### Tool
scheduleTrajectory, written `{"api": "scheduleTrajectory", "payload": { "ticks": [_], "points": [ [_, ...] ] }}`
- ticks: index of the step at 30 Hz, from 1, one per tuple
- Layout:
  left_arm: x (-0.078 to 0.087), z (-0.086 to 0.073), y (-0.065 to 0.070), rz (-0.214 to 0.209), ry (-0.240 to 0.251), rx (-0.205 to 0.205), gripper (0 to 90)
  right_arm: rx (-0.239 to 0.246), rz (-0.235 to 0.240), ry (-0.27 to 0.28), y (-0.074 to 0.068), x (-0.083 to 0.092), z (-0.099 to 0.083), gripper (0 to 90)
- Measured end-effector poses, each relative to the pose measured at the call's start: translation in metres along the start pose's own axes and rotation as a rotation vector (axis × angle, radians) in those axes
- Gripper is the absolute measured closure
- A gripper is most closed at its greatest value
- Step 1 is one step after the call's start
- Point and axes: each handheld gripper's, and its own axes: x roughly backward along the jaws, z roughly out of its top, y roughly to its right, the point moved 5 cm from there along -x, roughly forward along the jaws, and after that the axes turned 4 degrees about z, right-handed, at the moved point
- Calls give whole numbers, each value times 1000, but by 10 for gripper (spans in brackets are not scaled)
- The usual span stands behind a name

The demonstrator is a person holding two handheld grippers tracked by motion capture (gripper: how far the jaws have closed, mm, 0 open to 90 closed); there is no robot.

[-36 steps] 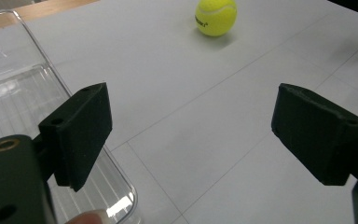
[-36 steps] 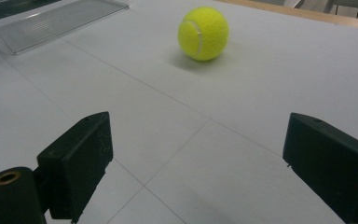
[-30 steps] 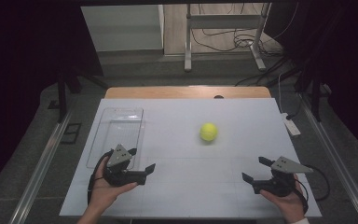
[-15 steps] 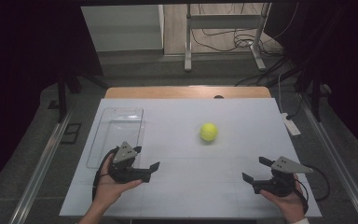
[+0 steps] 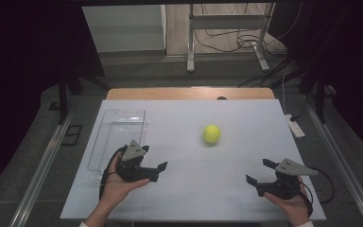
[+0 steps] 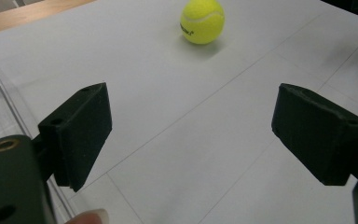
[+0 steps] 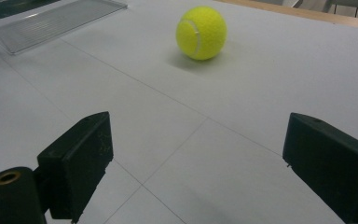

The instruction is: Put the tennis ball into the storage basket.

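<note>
White sheeting covers the worktop [image 5: 194, 189], which is ringed by dark floor and black curtains, with a wooden strip [image 5: 189, 93] bare along its far edge. Near the front edge, wide bare sheet lies between the two hands.

At the near left, the left gripper [image 5: 157, 166] is held low over the sheet in the left hand [image 5: 118, 182], forearm coming in from the bottom edge, pointing toward the right. Its fingers [image 6: 81, 128] stand well apart with nothing between them. At the near right, the right gripper [image 5: 260, 172] sits in the right hand [image 5: 290, 201] close to the front right corner, pointing left and away; its fingers [image 7: 79, 158] are likewise spread wide around bare sheet.

Just behind the left gripper, a clear tray [image 5: 116, 137] runs along the left side of the worktop, its near end close beside the hand.

Farther in, a little right of centre, the ball [image 5: 211, 134] rests on the sheet, well apart from both grippers and from the tray. Nothing stands between it and either gripper; both gripper views look straight over flat sheet to it.

A small white object [image 5: 294, 126] lies at the right edge. Beyond the worktop stand a metal frame [image 5: 227, 33] and loose cables [image 5: 236, 45] on the floor.
</note>
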Motion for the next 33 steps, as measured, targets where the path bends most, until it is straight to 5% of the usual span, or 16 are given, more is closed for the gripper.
{"api": "scheduleTrajectory", "payload": {
  "ticks": [33],
  "points": [
    [-28, 20, 7, -20, -19, -18, 135, -2, -5, -4, 1, 0, -2, 87]
  ]
}}
